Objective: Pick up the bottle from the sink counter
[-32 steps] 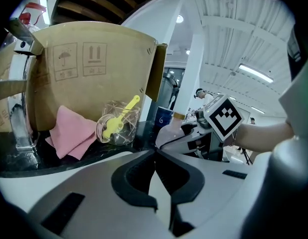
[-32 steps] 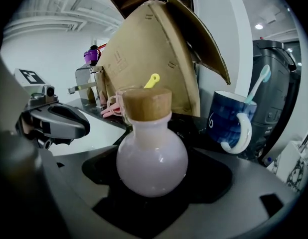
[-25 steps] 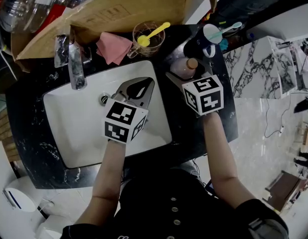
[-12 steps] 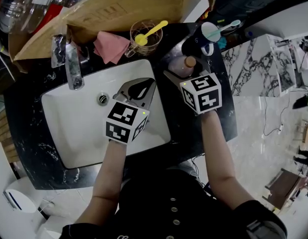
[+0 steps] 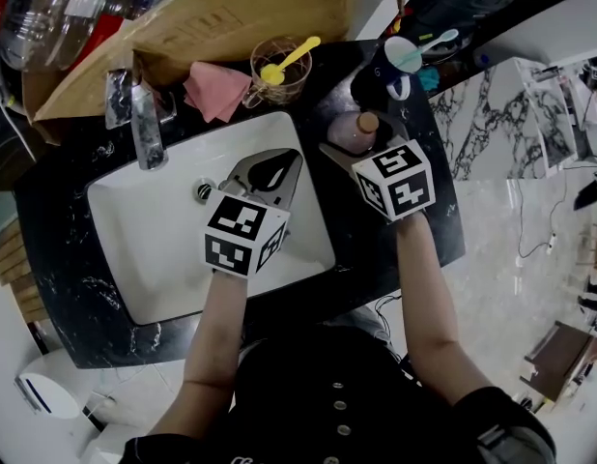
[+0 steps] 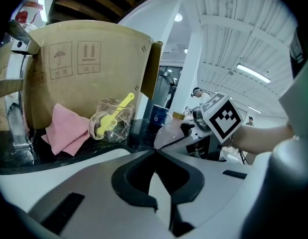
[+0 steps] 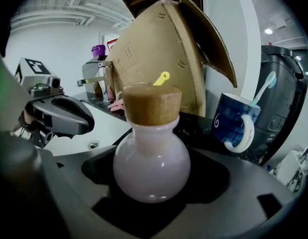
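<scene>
Head view, looking down: a white sink (image 5: pixel 163 249) is set in a black counter (image 5: pixel 376 230), with a faucet (image 5: pixel 147 133) at its far left. Behind the sink lie a pink cloth (image 5: pixel 216 90) and a glass (image 5: pixel 275 73) holding a yellow spoon (image 5: pixel 291 61), and a cardboard box (image 5: pixel 241 8) rises at the back. A blue mug (image 5: pixel 395 66) with a toothbrush (image 5: pixel 436 42) stands just beyond the bottle (image 5: pixel 349 129), near it but apart. Nothing blocks the bottle from the front.

The left gripper (image 6: pixel 155 152) hangs over the sink, its jaws pressed together with nothing between them.

The bottle is pale lilac and glossy, with a round belly, a short neck and a brown cork-like stopper. It stands upright on the counter just right of the sink.

In the right gripper view the right gripper (image 7: pixel 155 176) is spread around the bottle: the belly sits deep between the jaws, with dark gaps showing on both sides. Whether its base touches the gripper's throat cannot be told.
</scene>
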The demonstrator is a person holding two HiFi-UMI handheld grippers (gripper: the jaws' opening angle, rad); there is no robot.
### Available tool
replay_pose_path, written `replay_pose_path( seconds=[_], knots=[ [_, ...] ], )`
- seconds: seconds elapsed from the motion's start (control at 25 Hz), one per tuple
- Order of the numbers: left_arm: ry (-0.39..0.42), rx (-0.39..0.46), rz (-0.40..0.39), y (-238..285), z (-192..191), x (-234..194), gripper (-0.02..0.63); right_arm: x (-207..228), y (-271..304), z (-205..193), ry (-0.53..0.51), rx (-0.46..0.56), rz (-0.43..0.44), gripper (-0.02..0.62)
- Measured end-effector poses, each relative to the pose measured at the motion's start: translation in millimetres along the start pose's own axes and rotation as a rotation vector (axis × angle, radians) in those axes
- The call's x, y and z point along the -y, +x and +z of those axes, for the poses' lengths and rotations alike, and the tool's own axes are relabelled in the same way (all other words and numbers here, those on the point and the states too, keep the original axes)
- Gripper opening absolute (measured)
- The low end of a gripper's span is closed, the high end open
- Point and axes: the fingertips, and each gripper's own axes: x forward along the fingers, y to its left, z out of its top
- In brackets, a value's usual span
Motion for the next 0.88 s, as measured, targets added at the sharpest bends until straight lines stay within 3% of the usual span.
replay_pose_path(
  seconds=[0.4, 0.88],
  knots=[
    [0.006, -0.001, 0.002, -15.6, 0.9, 8.0, 0.021, -19.9, -30.3, -23.2, 0.06, 0.001, 0.005, 0.402],
    [0.069, -0.029, -0.044, -25.6, -0.6, 40.5, 0.021, -40.4, -76.3, -19.1, 0.143, 0.139, -0.007, 0.4]
  ],
)
